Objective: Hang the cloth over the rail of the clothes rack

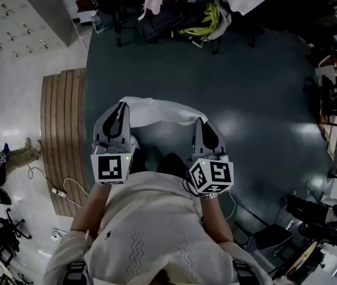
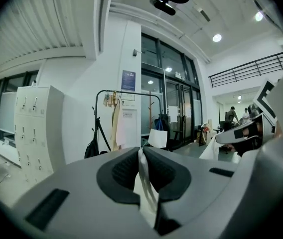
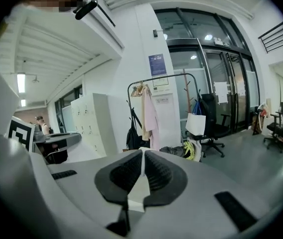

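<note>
L gripper [image 1: 121,105] + R gripper [image 1: 200,121]: jaws of both pinched tight on white cloth [image 1: 156,110], stretched btwn them above dark grey floor [image 1: 257,100]. Clothes rack [image 2: 141,93] ahead by white wall. Lockers [image 2: 34,133] left of it, wood slat platform [image 1: 62,129] on person's left.

Lockers [image 3: 94,126] and an office chair [image 3: 212,108] stand ahead.

Soft creased white cloth [image 1: 156,110], matt grey plastic on my left claw [image 1: 120,105] and right claw [image 1: 200,121], glossy dark floor [image 1: 257,100], slatted wood platform [image 1: 62,135], black metal clothes rack [image 2: 126,91]
</note>
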Demonstrator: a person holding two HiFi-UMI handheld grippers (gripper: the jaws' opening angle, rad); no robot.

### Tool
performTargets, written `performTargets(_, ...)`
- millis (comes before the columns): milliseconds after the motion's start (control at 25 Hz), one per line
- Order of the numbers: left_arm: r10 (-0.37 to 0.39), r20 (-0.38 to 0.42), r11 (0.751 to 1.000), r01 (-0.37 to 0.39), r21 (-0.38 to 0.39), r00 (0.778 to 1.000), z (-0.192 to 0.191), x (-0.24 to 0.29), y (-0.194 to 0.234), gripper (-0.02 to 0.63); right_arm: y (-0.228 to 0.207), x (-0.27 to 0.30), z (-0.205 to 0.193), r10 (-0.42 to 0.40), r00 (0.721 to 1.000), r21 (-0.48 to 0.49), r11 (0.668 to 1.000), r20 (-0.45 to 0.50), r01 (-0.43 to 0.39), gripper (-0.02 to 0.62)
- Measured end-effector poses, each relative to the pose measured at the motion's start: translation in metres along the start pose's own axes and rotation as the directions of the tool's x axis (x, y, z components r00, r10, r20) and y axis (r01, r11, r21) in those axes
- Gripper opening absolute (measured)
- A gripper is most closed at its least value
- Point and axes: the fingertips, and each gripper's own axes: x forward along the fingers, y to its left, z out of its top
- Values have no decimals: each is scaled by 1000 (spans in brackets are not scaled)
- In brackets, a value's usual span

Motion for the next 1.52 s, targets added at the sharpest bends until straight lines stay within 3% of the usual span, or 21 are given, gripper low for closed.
performTargets(200, -55, -4, 998, 55, 28, 998, 5, 21, 21, 25, 13, 18, 6, -42, 999, 29, 999, 17, 41, 23)
performTargets(320, -56, 5, 998, 56, 3, 998, 7, 31, 28, 25, 13, 27, 11, -48, 999, 58, 997, 14, 47, 23)
performTargets(600, -72, -76, 997, 74, 23, 995, -11, 58, 15, 25, -22, 47, 14, -75, 997, 67, 995, 2, 75, 23)
performTargets(880, -11, -109, 999, 16, 45, 994, -7, 115, 4, 25, -76, 98, 31, -25, 1000, 86, 996, 0, 25, 23)
performTargets(1240, 55, -73, 995, -49, 86, 996, 33, 217, -32, 25, -160, 176, 82, 85, 996, 84, 993, 26, -87, 23)
performTargets(1520, 127, -93, 990, -120, 79, 988, 35, 258, -43, 25, -208, 208, 97, 124, 992, 75, 989, 14, -124, 23)
